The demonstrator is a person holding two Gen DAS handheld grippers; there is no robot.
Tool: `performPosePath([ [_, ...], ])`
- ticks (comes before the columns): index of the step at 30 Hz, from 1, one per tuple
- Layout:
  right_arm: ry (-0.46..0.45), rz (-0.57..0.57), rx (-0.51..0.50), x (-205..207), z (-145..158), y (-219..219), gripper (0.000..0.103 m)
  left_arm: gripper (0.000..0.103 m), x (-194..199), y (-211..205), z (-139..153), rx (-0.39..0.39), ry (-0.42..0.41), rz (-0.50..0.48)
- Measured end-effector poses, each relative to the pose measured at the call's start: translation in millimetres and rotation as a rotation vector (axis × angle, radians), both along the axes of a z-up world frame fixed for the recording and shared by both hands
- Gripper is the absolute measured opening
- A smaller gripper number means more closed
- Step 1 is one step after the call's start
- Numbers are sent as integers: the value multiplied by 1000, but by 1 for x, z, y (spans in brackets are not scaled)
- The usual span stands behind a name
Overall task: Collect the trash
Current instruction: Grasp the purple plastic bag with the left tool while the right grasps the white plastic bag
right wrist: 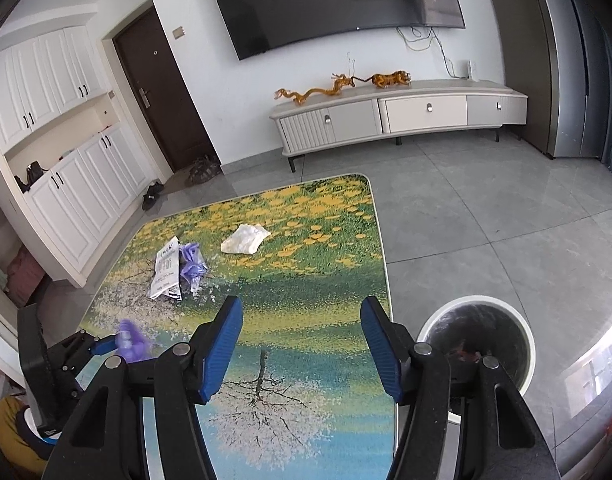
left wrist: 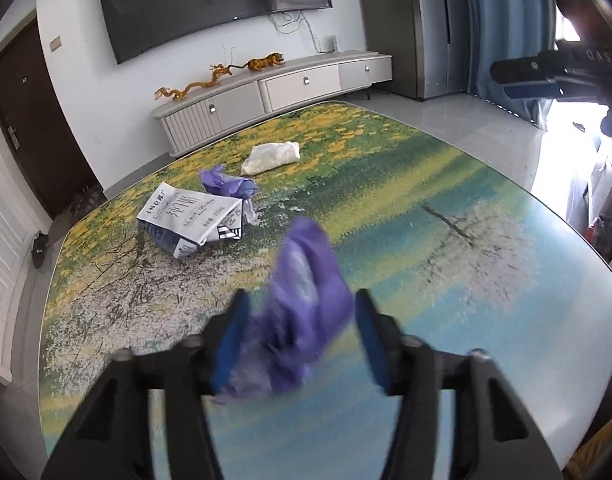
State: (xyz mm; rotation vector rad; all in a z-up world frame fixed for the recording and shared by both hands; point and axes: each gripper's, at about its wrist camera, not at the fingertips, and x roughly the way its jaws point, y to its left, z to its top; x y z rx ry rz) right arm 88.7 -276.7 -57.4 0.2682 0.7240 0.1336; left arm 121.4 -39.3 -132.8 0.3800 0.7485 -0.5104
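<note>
Here, the left gripper (left wrist: pixel 301 320) has a crumpled purple wrapper (left wrist: pixel 306 304) between its blue-padded fingers (left wrist: pixel 229 340). The wrapper is thin, glossy film, blurred in the left wrist view; whether the pads press it firmly cannot be told, since a gap shows beside the right pad. In the right wrist view the same purple wrapper (right wrist: pixel 131 340) sits at the left gripper's (right wrist: pixel 105 346) tip, above the table's near left part.

The right gripper (right wrist: pixel 301 340) stands with its jaws wide apart and nothing between them, above the table (right wrist: pixel 306 420), whose smooth top carries a printed landscape of water, trees and yellow flowers. Just right of it, on the grey tiled floor, stands a round white-rimmed bin (right wrist: pixel 476 344) with a dark inside.

Farther out lie a flattened white carton (left wrist: pixel 189 226) with printed text, a second purple wrapper (left wrist: pixel 225 184) touching it, and beyond them a soft white crumpled bag (left wrist: pixel 271 156), set apart.
</note>
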Motion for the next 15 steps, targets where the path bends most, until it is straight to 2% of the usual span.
performPosePath([
  [1,5,3,0,4,-2,0,59,28,5,-1,-1,-14,20,4],
  [3,18,10,-3,11,-7,1,59,21,17,-1,-5,-48,63,23],
  [6,29,22,-9,21,-13,2,59,18,32,2,-9,-100,110,59],
  [10,45,48,-26,42,-22,4,59,16,54,15,-12,-217,184,124],
  [15,64,111,-58,81,-33,21,59,16,81,33,-16,-316,247,199],
])
